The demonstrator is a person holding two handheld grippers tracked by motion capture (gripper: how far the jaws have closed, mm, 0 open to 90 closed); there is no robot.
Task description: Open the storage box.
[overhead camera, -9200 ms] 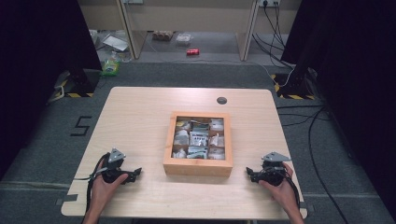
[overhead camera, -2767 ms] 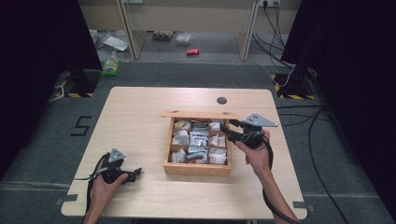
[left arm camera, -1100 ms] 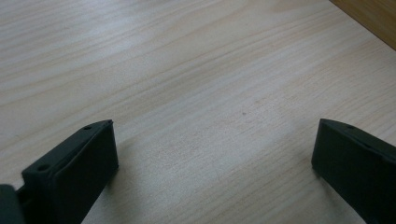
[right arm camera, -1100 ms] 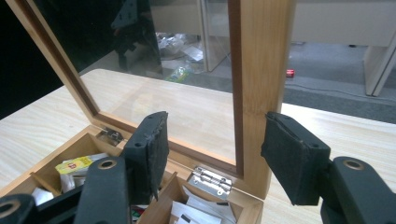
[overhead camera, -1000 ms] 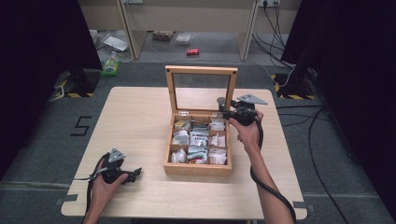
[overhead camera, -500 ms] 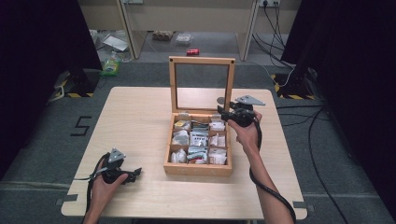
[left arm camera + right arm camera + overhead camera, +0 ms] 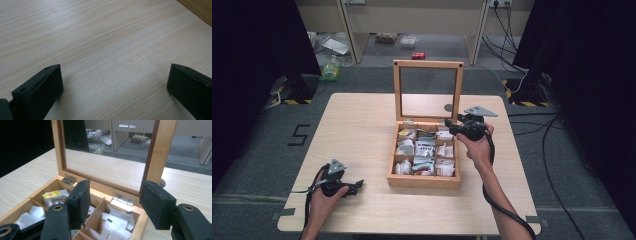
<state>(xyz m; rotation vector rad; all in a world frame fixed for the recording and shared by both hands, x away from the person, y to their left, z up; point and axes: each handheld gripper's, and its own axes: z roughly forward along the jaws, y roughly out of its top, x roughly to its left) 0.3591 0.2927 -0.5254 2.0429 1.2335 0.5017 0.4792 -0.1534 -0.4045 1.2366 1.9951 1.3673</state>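
A wooden box [image 7: 424, 181] sits mid-table, its compartments holding several sachets [image 7: 425, 148] and tea bags. The glass-paned lid [image 7: 428, 64] stands upright at the back on its hinges. My right gripper [image 7: 448, 125] hovers over the box's back right corner and points left. It is open, and nothing lies between its fingers. From the right gripper view, the gripper [image 7: 117, 205] faces the lid's frame [image 7: 160, 150], with a yellow tea bag [image 7: 53, 194] below. At the front left, my left gripper [image 7: 359, 184] rests open on the table, jaws wide over bare wood [image 7: 115, 82].
The light wooden table [image 7: 357, 130] has a small dark round disc [image 7: 448, 107] behind the box, seen through the lid's glass. Beyond the table are cabinet legs, floor clutter and a red can [image 7: 418, 55]. Cables run along the floor on the right.
The lid has swung up a little further to stand fully upright. The right gripper has stayed near the box's back right corner. The left gripper has not moved.
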